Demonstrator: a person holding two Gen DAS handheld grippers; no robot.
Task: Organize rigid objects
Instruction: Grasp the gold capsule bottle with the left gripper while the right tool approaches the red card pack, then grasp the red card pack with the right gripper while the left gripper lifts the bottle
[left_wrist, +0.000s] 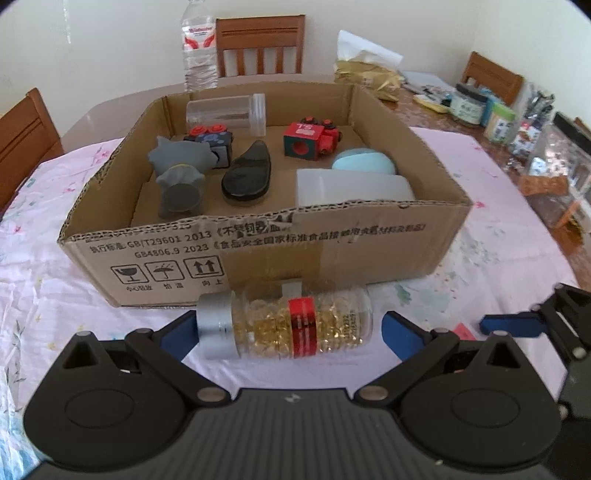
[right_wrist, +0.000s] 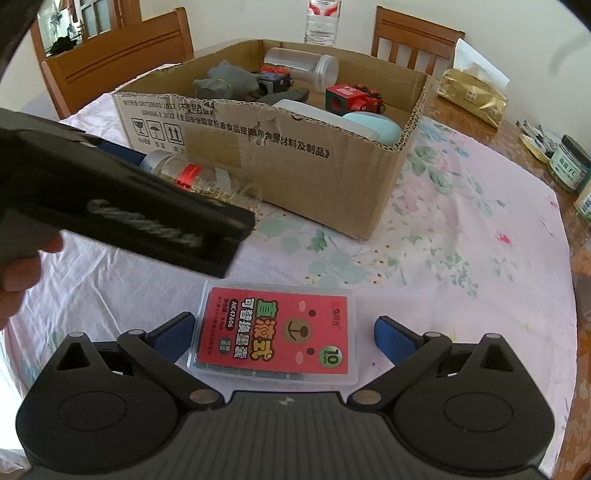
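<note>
Box (left_wrist: 258, 243) already holds most items. Two left on tabletop (right_wrist: 443, 258): bottle (left_wrist: 295, 325) at box's 6 o'clock between open left tongs (left_wrist: 291, 328); card case (right_wrist: 275, 332) between open right tongs (right_wrist: 284, 332).

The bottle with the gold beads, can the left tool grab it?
Probably yes. The bottle lies on its side outside the box, right between the open left tool's fingers, and nothing blocks it.

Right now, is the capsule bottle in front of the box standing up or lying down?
Lying down. The capsule bottle rests on its side on the tablecloth outside the cardboard box, silver cap pointing left, between the open left claw fingers.
</note>
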